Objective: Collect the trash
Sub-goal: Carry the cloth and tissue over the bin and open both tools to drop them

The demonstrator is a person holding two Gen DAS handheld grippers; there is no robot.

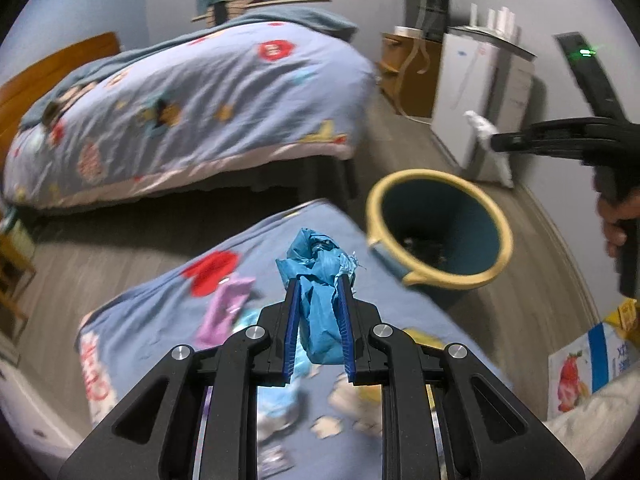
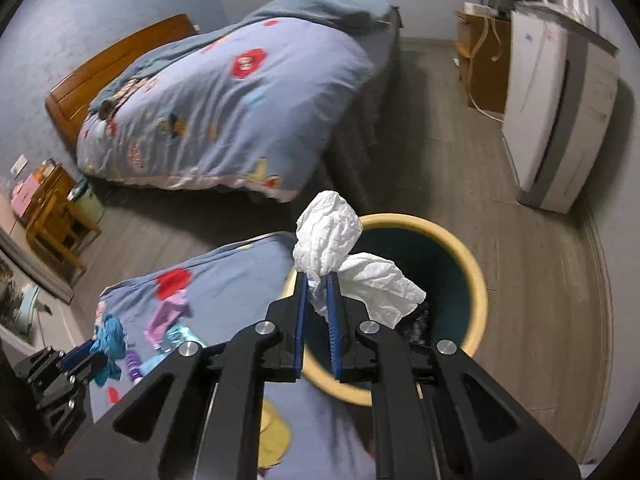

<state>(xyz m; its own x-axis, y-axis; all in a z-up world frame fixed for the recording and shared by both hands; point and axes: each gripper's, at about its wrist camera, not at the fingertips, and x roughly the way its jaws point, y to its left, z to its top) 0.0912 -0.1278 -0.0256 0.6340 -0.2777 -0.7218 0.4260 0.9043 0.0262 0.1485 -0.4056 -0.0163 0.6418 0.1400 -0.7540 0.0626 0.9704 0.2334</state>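
- blue-padded fingers [image 1: 294,320] of left gripper [image 1: 319,286] clamp a crumpled blue paper wad [image 1: 318,280] over the bedspread [image 1: 168,312].
- right gripper [image 2: 318,280] pinches white tissue [image 2: 332,240] above the yellow-rimmed bin [image 2: 478,280].

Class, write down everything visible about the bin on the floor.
The bin is a round, open-topped bucket with a pale yellow rim and outside, dark teal inside, apparently plastic. It stands upright on the grey wood-look floor, beside the corner of the near bed. Some dark litter lies at its bottom.
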